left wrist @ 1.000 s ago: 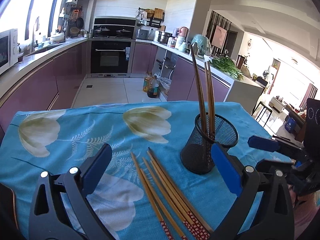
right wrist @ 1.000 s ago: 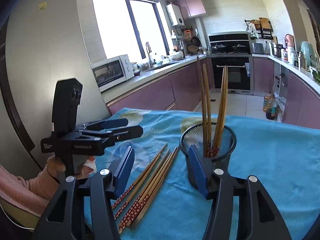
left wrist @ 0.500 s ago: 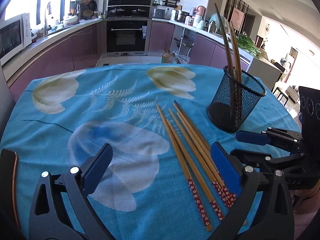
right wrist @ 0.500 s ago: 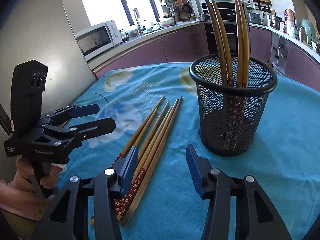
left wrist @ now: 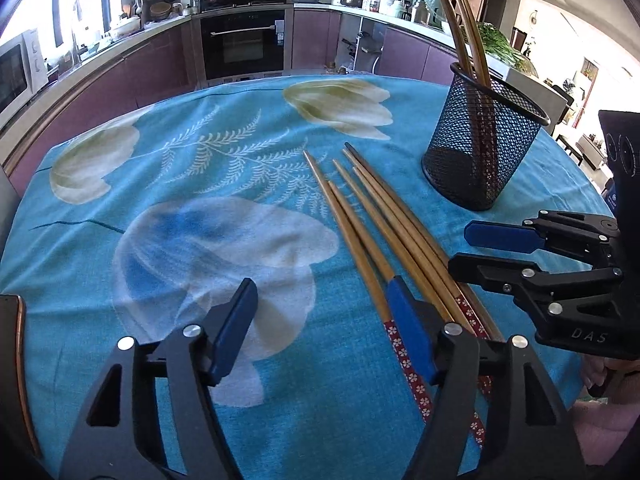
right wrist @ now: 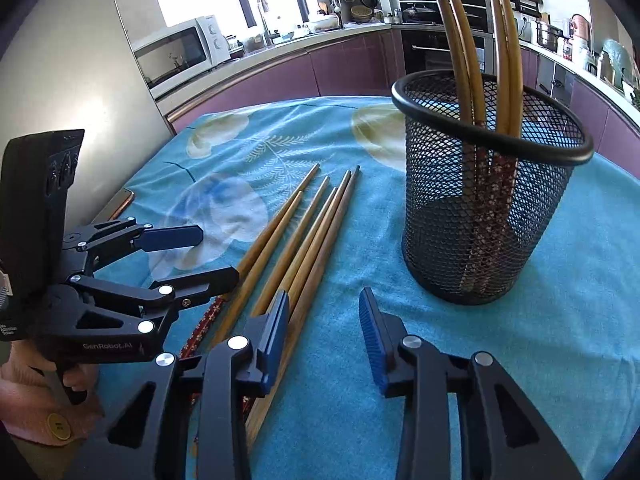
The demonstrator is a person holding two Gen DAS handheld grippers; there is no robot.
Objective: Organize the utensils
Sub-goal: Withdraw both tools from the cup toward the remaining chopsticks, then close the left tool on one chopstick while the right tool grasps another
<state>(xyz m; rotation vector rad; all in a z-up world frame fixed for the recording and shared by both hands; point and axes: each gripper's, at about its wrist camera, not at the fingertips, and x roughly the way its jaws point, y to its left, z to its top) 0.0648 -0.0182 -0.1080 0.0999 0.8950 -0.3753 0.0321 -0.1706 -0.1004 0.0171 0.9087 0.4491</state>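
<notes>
Left gripper (right wrist: 192, 256) marked "GenRobot.AI", jaws closing on nothing, right gripper (left wrist: 480, 250) marked "DAS", closing, nothing held, chopsticks (left wrist: 384, 232) beneath

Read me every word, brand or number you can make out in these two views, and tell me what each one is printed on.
"DAS": on the black body of the right gripper, seen from the left wrist view.
"GenRobot.AI": on the black body of the left gripper, seen from the right wrist view.
Small white print at that gripper's left edge: too small to read.
Microwave and oven labels: blurred.

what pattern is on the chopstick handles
Red with small white flowers, clearest in the left wrist view.
</notes>
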